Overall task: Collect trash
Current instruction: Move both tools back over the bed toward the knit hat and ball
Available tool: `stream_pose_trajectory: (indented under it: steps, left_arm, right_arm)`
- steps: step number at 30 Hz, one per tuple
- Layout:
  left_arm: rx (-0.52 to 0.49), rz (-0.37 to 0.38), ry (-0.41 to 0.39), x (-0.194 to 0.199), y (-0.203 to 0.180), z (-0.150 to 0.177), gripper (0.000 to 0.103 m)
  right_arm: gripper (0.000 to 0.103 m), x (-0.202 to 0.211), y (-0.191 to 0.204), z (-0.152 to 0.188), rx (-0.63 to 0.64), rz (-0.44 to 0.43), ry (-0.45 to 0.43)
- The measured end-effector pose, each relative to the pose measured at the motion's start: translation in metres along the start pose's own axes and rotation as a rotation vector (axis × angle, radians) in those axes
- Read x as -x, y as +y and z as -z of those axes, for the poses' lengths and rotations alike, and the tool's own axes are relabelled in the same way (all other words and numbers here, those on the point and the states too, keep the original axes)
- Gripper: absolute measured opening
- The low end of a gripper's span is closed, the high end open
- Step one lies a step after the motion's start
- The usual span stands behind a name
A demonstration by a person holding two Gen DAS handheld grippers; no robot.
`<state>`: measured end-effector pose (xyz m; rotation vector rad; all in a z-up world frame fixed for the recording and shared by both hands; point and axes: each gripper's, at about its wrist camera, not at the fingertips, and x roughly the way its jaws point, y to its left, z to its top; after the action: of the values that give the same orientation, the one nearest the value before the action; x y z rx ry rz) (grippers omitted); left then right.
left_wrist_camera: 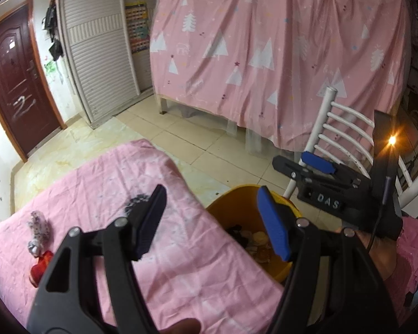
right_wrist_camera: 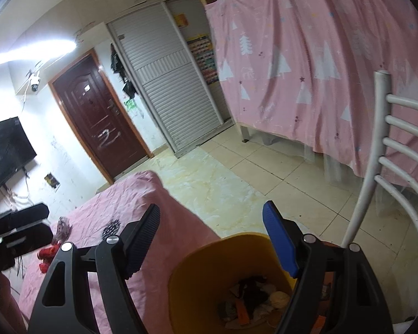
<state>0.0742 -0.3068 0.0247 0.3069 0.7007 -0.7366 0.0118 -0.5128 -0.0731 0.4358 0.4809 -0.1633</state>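
Trash (left_wrist_camera: 255,243) lies heaped inside the yellow bin (left_wrist_camera: 237,208) at lower centre, beside the pink-covered bed (left_wrist_camera: 103,183). Left tool (left_wrist_camera: 211,222) and right tool (right_wrist_camera: 211,239) both gape with nothing between their fingers. A red scrap (left_wrist_camera: 40,267) rests on the bed, lower left.
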Motion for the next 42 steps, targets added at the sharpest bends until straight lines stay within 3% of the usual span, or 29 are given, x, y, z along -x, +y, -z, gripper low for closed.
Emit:
stream_pose_trajectory:
  steps: [26, 35, 42]
  left_arm:
    - [0.238, -0.166, -0.019, 0.04, 0.169, 0.046, 0.07]
    - [0.318, -0.209, 0.014, 0.055, 0.227, 0.08, 0.071]
    - [0.354, -0.215, 0.064, 0.053, 0.25, 0.11, 0.071]
  right_arm:
    - [0.07, -0.057, 0.144, 0.024, 0.227, -0.112, 0.148]
    - [0.07, -0.075, 0.205, 0.04, 0.329, -0.179, 0.21]
    - [0.07, -0.093, 0.244, 0.052, 0.391, -0.21, 0.266]
